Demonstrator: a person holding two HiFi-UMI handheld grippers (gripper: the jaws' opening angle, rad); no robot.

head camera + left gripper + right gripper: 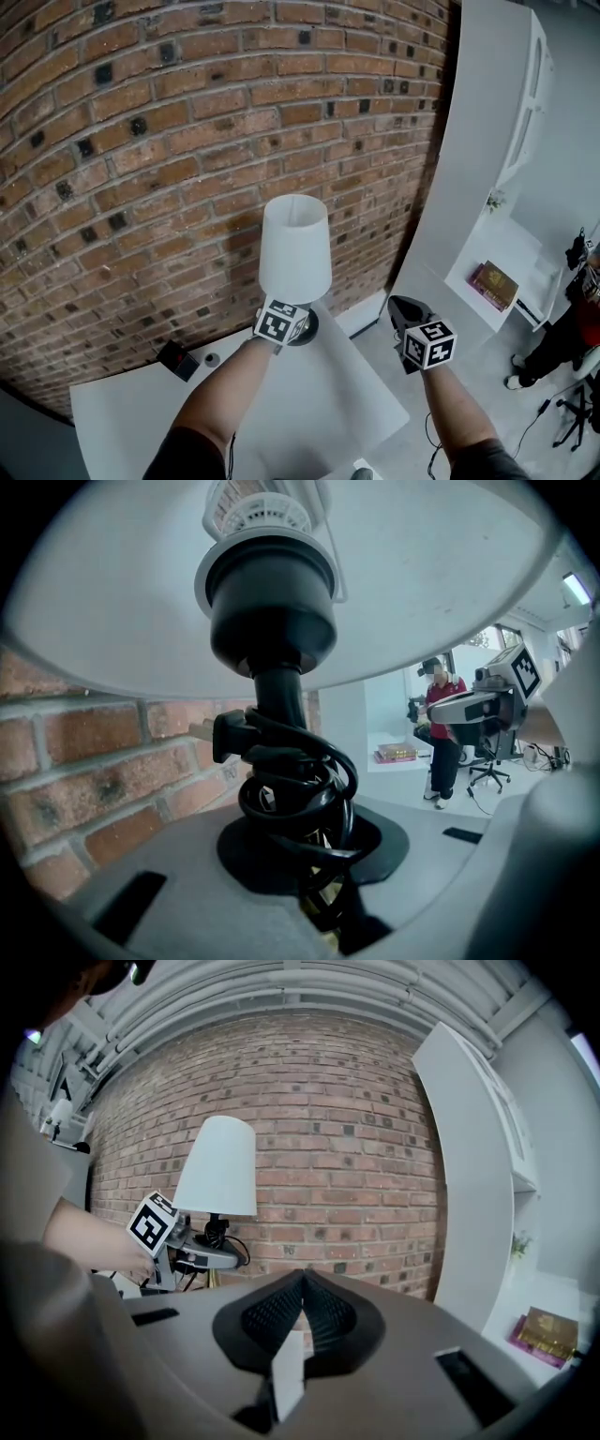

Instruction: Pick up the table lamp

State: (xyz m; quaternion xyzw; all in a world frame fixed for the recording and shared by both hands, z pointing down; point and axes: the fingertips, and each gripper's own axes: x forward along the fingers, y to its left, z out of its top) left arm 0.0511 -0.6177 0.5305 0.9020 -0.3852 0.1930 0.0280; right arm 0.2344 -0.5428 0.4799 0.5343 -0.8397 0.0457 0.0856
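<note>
Over on the left, a small black box (pixel 177 359) is sitting on the white table (pixel 319 403) against the brick wall (pixel 141 187), and nobody is bothering with it. All the action is just to its right: the left gripper (pixel 298 328) is reaching in under the white shade (pixel 294 248) of the table lamp (pixel 302 281), which is standing at the table's far corner, hard by the wall. The left gripper view is looking right up the black stem (pixel 279 691), with the power cord (pixel 298 789) wound round it in loops and the plug (pixel 220 735) sticking out towards the bricks. That cord-wrapped stem is sitting squarely in the jaws, and they are looking clamped onto it. So the reach and the grasp are looking done! Whether the dark base (pixel 307 327) is touching the tabletop or clearing it, I cannot tell from here, so I am judging that the lift itself is what is left. Moving right, the right gripper (pixel 405 314) is hovering well apart from the lamp, out past the table's edge; its own view is showing the ribbed jaws pressed together with nothing between them. It is watching the lamp from the side and taking no part. Farther right, a white shelf unit (pixel 487 141) is holding a dark red book (pixel 494 284), and a person (pixel 572 328) is standing at the far edge.
</note>
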